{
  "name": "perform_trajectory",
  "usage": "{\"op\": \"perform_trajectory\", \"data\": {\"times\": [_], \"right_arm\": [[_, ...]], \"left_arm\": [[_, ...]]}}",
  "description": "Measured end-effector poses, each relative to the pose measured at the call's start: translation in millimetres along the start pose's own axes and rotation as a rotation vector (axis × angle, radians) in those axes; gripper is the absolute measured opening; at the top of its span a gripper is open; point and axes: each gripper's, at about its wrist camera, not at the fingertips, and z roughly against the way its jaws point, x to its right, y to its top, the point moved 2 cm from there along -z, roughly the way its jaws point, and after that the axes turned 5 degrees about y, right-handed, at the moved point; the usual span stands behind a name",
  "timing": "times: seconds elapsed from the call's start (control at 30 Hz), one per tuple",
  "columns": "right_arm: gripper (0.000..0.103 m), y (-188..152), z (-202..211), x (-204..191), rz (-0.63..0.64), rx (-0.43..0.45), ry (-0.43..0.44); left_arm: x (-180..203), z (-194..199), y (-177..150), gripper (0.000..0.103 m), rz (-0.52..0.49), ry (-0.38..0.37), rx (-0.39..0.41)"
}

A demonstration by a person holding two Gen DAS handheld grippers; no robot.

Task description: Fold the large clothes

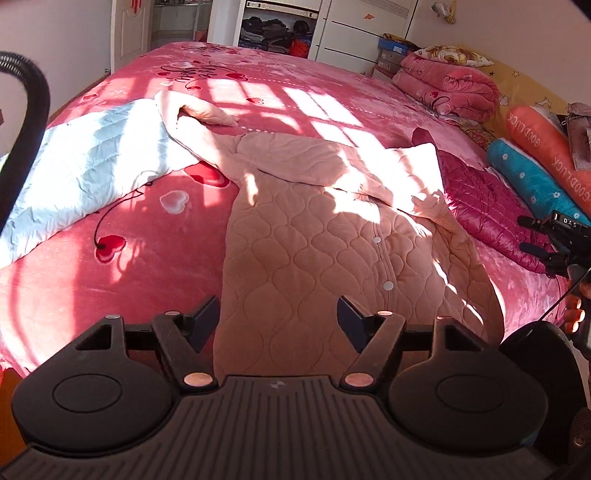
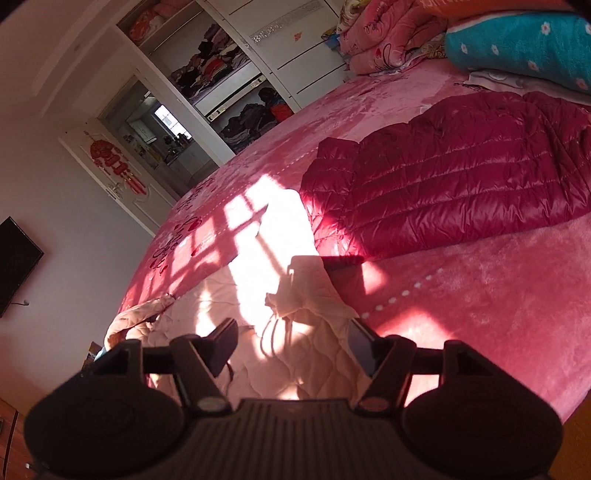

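Nearest, left gripper hanging released above the near hem of a peach quilted coat, jaws spread wide with only air between them. Right gripper likewise released, jaws apart over the same coat's crumpled edge, nothing pinched. Coat spread on the pink bed cover, button placket running up the middle, upper part folded over itself and one sleeve reaching toward the far left. Just left of it, overlapped at that sleeve, a pale blue quilted garment lying flat. To the right, touching the coat's far corner, a magenta puffer jacket (shiny, ribbed stitching) spread out. Seen at the right edge of the left wrist view, fingers of a person's hand behind the other tool. Farther right, a teal bolster and an orange one side by side. Beyond, a folded pink blanket stacked near the headboard. Farthest back, a white wardrobe with open shelves of dark clothes.
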Motion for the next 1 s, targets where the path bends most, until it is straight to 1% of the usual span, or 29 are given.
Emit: {"op": "perform_trajectory", "data": {"times": [0.07,0.1,0.13,0.17,0.23,0.27,0.37,0.47,0.53,0.6,0.67,0.8,0.9,0.97,1.0], "right_arm": [[0.075,2.4,-1.5,-16.3,0.067,0.014,0.01],[0.08,3.0,-3.5,-27.2,0.108,0.024,0.02],[0.084,3.3,-5.4,-37.1,0.14,0.03,0.033],[0.086,3.3,-8.4,-47.3,0.173,0.034,0.051],[0.093,2.3,-18.5,-69.2,0.245,0.032,0.088],[0.093,0.8,-26.1,-80.7,0.283,0.023,0.103],[0.094,-3.6,-48.4,-105.6,0.379,-0.004,0.135],[0.094,-10.3,-75.4,-125.8,0.467,-0.036,0.153],[0.094,-15.0,-95.4,-136.0,0.522,-0.053,0.169],[0.094,-20.4,-115.5,-146.8,0.598,-0.061,0.18],[0.094,-21.9,-136.0,-152.6,0.647,-0.072,0.179],[0.094,-29.6,-187.3,-167.3,0.734,-0.115,0.2],[0.093,-41.7,-220.0,-181.5,0.8,-0.149,0.22],[0.091,-51.7,-240.4,-190.8,0.839,-0.17,0.23],[0.086,-58.9,-253.3,-196.6,0.868,-0.19,0.233]], "left_arm": [[5.6,4.1,8.7,0.095,-0.005,-0.004,0.033],[11.5,4.4,14.7,0.099,-0.011,-0.011,0.053],[17.4,1.8,21.3,0.099,-0.018,-0.021,0.081],[21.6,-1.2,26.1,0.1,-0.022,-0.027,0.1],[32.9,-15.9,37.8,0.101,-0.021,-0.044,0.134],[36.9,-25.8,43.0,0.101,-0.017,-0.048,0.145],[46.1,-66.0,57.2,0.101,0.024,-0.044,0.195],[55.0,-114.8,67.2,0.101,0.07,-0.004,0.212],[55.9,-142.7,68.1,0.101,0.101,0.0,0.22],[56.4,-166.0,64.4,0.101,0.118,0.006,0.216],[50.0,-185.5,57.8,0.101,0.12,0.013,0.205],[20.3,-202.1,48.7,0.101,0.152,0.052,0.194],[2.8,-207.0,48.6,0.102,0.202,0.11,0.235],[-11.7,-206.3,51.9,0.102,0.251,0.165,0.263],[-19.1,-206.3,53.6,0.102,0.277,0.18,0.269]]}}
